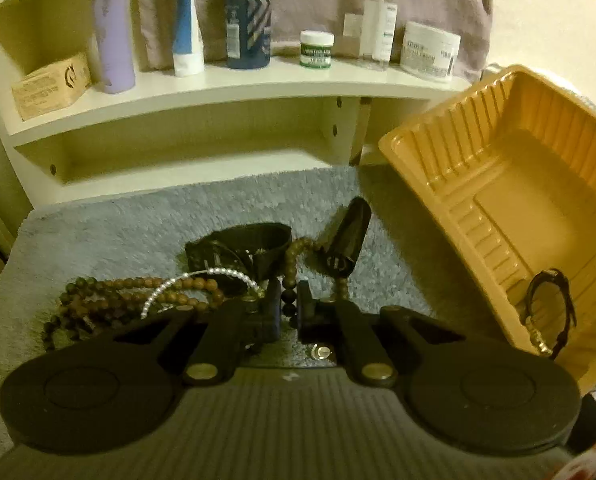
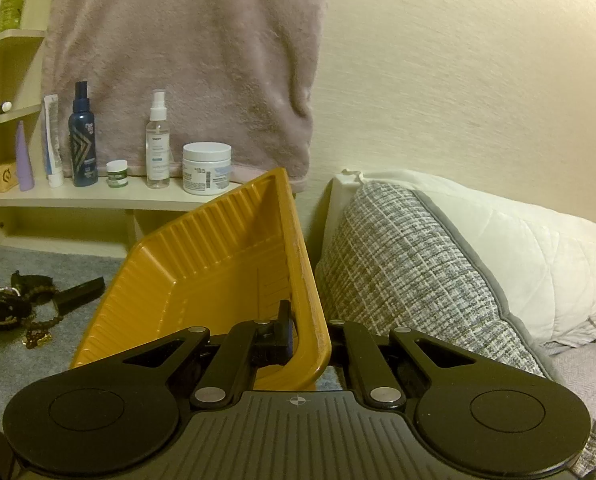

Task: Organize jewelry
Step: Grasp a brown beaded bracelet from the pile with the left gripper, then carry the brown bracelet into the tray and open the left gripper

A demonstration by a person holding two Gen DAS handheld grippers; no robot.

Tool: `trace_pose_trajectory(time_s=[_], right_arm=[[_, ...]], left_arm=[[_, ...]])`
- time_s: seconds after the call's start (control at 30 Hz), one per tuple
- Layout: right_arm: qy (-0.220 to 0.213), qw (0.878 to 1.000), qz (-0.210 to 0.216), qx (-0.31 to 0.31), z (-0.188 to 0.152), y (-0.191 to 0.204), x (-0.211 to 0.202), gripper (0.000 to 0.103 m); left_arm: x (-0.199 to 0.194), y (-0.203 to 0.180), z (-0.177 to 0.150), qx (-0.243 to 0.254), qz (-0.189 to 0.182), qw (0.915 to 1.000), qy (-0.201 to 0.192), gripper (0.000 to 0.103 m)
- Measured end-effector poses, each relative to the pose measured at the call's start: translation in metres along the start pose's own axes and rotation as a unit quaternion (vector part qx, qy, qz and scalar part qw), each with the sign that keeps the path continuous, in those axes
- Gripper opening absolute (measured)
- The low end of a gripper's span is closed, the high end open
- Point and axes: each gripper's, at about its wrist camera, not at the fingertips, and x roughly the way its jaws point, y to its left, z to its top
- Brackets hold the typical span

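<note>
Bracelet [image 1: 550, 312] in tray [image 1: 418, 148]; beads [image 1: 138, 296] left, on rug [image 1: 98, 232].

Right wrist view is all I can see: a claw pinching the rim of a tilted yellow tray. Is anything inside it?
Observer: Yes. The left wrist view shows a black band with a gold clasp lying in the low corner of the yellow tray.
Operator: What is the other claw doing?
Observer: The left claw is shut on a strand of brown beads.
Operator: Any more jewelry out there?
Observer: A pearl strand lies across a heap of brown beads on the grey mat.
</note>
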Motion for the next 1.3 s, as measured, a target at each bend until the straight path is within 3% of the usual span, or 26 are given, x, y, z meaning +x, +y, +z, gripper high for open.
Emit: trace_pose_trajectory(time_s=[0.3, 0.67, 0.97, 1.3], right_arm=[[0.000, 1.000, 0.000, 0.000, 0.000, 0.000, 0.000, 0.006], [0.000, 1.000, 0.000, 0.001, 0.000, 0.000, 0.000, 0.006], [0.000, 1.000, 0.000, 0.002, 0.000, -0.001, 0.000, 0.006], [-0.001, 1.000, 0.000, 0.003, 0.000, -0.001, 0.000, 0.006]], left_arm=[[-0.027, 0.004, 0.017, 0.011, 0.003, 0.9994, -0.034, 0.006], [-0.044, -0.007, 0.030, 0.014, -0.025, 0.9983, -0.052, 0.006], [-0.047, -0.030, 0.035, 0.024, -0.058, 0.9966, -0.052, 0.006], [-0.050, -0.069, 0.044, 0.030, -0.121, 0.9902, -0.062, 0.006]])
